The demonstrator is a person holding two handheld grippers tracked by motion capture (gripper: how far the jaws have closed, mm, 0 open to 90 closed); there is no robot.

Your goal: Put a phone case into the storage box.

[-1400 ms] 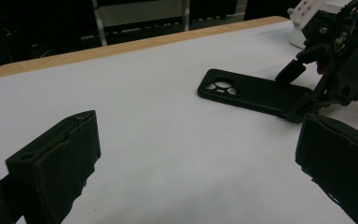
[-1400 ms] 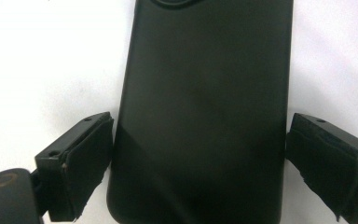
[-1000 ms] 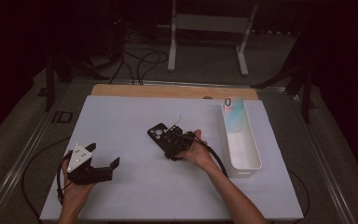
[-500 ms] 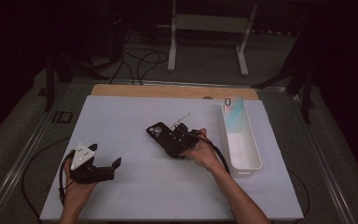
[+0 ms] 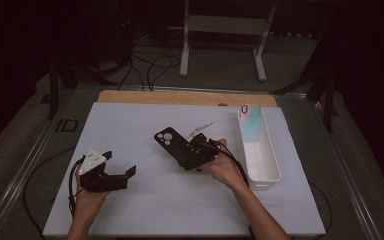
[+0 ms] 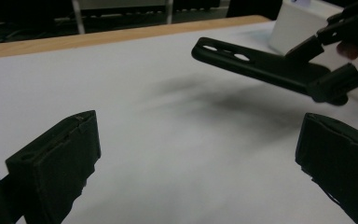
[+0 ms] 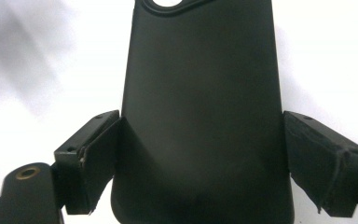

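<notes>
Black, matte and thin, the phone case [image 5: 179, 146] is one shell with camera cut-outs at its far-left end; it is held clear of the white table [image 5: 145, 200], near the middle, tilted, casting a shadow below in the left gripper view. The right gripper [image 5: 203, 151] clamps it across its width at the near-right end, a jaw pressed on each long edge. Judged light, somewhat flexible and not fragile; the smooth edges could slip or bow under a hard squeeze, so a grip across the width near an end, as now, or across the mid-length, looks soundest. The left gripper [image 5: 121, 165] sits low at the near left, jaws spread wide, holding nothing, well apart from the case. To the right stands one white tray [image 5: 266, 174], long and narrow, with one pale teal item [image 5: 250, 125] leaning at its far end; what it is cannot be told. Count: one case, one tray, one teal item, two grippers.
</notes>
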